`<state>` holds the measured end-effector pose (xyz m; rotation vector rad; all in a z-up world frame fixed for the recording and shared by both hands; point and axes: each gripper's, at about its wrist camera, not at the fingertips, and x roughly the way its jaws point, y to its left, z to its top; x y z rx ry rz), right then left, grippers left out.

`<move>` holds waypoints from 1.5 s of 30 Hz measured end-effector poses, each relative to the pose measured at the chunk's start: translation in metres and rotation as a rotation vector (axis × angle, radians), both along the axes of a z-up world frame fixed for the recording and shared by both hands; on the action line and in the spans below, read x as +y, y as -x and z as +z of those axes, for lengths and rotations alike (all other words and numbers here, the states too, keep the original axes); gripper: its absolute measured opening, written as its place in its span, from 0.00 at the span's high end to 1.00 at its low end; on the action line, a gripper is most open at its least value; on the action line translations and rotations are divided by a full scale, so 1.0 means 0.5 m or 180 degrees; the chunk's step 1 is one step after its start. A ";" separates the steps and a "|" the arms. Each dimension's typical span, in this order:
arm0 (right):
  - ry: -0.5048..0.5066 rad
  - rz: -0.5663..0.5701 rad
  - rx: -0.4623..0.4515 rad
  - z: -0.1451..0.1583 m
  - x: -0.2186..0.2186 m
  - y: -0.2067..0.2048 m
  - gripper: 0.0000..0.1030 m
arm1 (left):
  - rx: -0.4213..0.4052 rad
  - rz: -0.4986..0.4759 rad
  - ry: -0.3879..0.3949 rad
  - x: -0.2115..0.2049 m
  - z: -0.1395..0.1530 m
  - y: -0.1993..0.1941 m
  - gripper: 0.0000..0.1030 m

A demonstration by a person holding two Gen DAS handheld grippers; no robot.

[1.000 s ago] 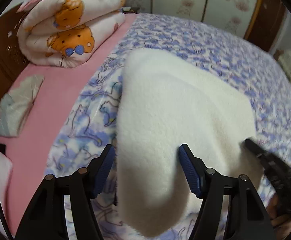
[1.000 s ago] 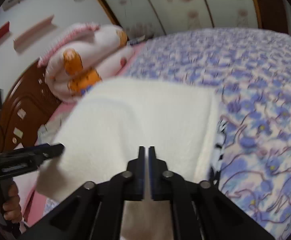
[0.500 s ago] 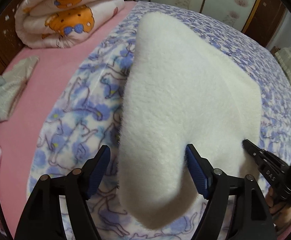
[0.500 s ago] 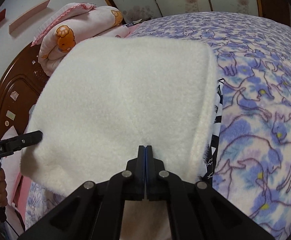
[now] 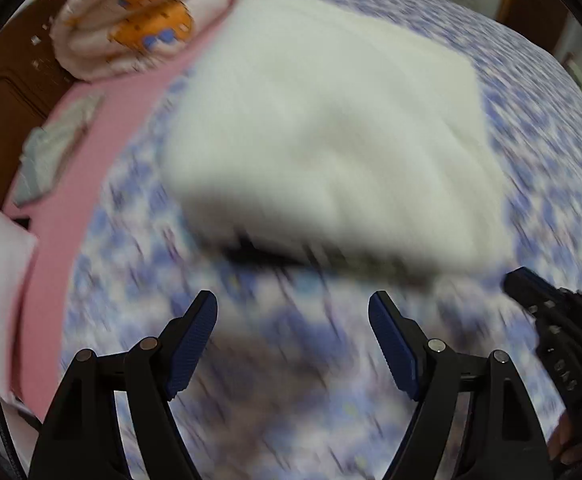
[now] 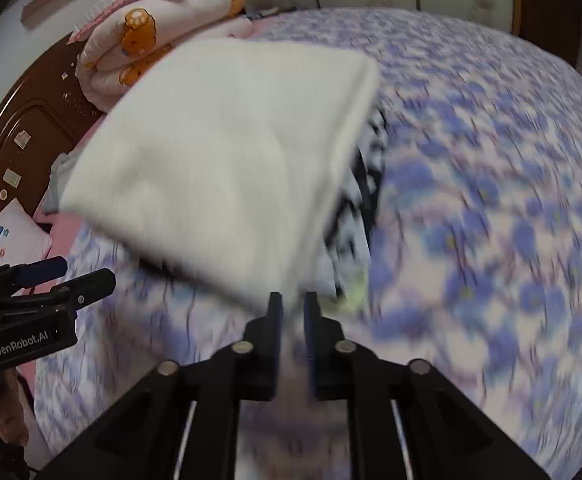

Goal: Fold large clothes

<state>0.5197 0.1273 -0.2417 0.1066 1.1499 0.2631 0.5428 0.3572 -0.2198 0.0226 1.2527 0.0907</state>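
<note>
Fingers of both grippers hold nothing: left gripper (image 5: 293,320) spread wide, right gripper (image 6: 290,308) just parting, a narrow gap showing. White fleece garment (image 5: 331,140) — folded into a thick, roughly square pad — lies released on the floral bedspread (image 6: 491,160). Folding looks essentially finished; perhaps squaring its edges remains.

The left gripper (image 5: 293,312) points steeply down, its jaws wide apart with nothing between them. The right gripper (image 6: 291,306) also tilts downward; its jaws have just been opening and stand a narrow gap apart, pressing on nothing.
</note>
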 end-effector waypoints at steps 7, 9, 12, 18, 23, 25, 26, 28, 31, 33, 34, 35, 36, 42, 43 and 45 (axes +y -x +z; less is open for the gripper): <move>0.0144 -0.0518 0.0459 -0.025 -0.104 0.287 0.44 | 0.0458 -0.0234 0.0156 -0.110 -0.056 0.237 0.25; 0.0170 -0.0805 0.0702 -0.039 -0.146 0.380 0.23 | 0.0597 -0.0412 0.0116 -0.154 -0.068 0.309 0.25; 0.0082 -0.1150 0.1035 -0.048 -0.212 0.514 0.15 | 0.0709 -0.0633 0.0027 -0.214 -0.066 0.417 0.22; 0.0199 -0.1776 0.1112 -0.021 -0.366 0.727 0.15 | 0.0683 -0.0847 0.0051 -0.309 -0.017 0.577 0.16; 0.0245 -0.1868 0.0874 0.040 -0.489 0.809 0.15 | 0.0357 -0.0637 0.0228 -0.397 0.070 0.678 0.16; 0.0430 -0.1689 0.0758 0.077 -0.531 0.830 0.15 | 0.0207 -0.0553 0.0266 -0.439 0.112 0.715 0.16; 0.0522 -0.1572 0.0708 0.098 -0.548 0.839 0.15 | 0.0116 -0.0509 0.0296 -0.465 0.136 0.737 0.16; 0.0752 -0.1328 0.0649 0.138 -0.578 0.858 0.14 | 0.0016 -0.0483 0.0381 -0.508 0.171 0.772 0.12; 0.1014 -0.1131 0.0540 0.203 -0.618 0.898 0.14 | -0.0090 -0.0535 0.0455 -0.585 0.222 0.823 0.12; 0.1050 -0.1043 0.0471 0.248 -0.632 0.923 0.14 | -0.0130 -0.0631 0.0421 -0.625 0.246 0.846 0.12; 0.0984 -0.0994 0.0444 0.270 -0.638 0.935 0.13 | -0.0135 -0.0698 0.0394 -0.644 0.258 0.856 0.12; 0.0920 -0.0962 0.0446 0.281 -0.643 0.945 0.12 | -0.0130 -0.0769 0.0364 -0.663 0.272 0.866 0.12; 0.0815 -0.0924 0.0493 0.294 -0.646 0.953 0.12 | -0.0127 -0.0815 0.0337 -0.678 0.285 0.875 0.12; 0.0355 -0.1020 0.0770 0.334 -0.640 0.991 0.12 | -0.0340 -0.0816 0.0320 -0.705 0.358 0.911 0.09; 0.0385 -0.1049 0.0751 0.341 -0.633 0.997 0.12 | -0.0373 -0.0822 0.0282 -0.708 0.365 0.917 0.09; 0.0572 -0.0987 0.0660 0.353 -0.613 1.008 0.12 | -0.0409 -0.0865 0.0234 -0.715 0.376 0.929 0.08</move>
